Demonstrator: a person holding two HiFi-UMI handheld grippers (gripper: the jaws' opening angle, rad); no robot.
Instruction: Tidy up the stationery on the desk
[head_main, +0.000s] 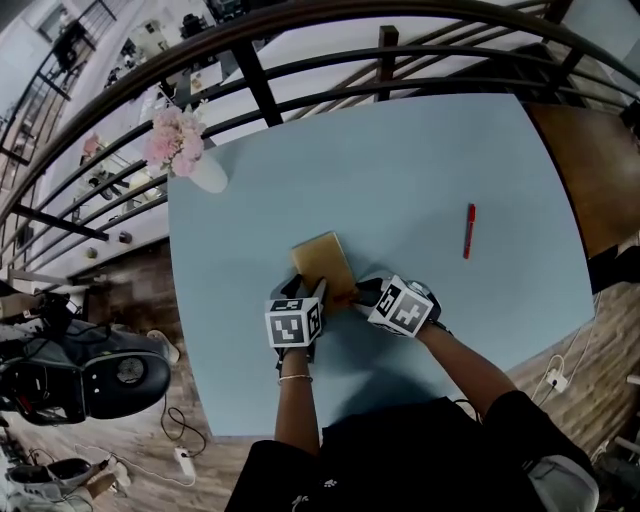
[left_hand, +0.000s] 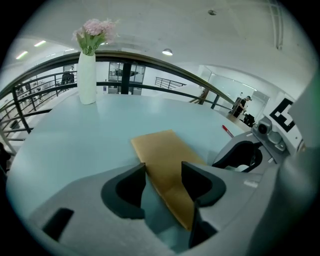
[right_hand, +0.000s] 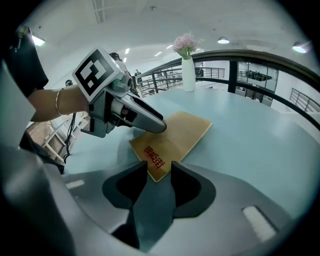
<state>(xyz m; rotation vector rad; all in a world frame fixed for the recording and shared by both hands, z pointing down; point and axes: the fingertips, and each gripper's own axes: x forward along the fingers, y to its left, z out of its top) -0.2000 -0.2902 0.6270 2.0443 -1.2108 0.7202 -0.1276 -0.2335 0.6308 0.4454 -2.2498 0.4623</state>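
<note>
Vase (head_main: 207, 174), white, with pink flowers (head_main: 175, 140): well to the left of the brown envelope (head_main: 322, 262) and beyond it, near the table (head_main: 400, 160) rim.
Left gripper (head_main: 303, 290): at the envelope's near left edge, jaws apart, the edge lying loose between them.
Brown envelope: flat on the light blue table, red print at its near end.
Right gripper (head_main: 362, 293): at the envelope's near right corner, jaws wide, the corner between them, unclamped.
Red pen (head_main: 469, 230): well right of the envelope, lying alone.
</note>
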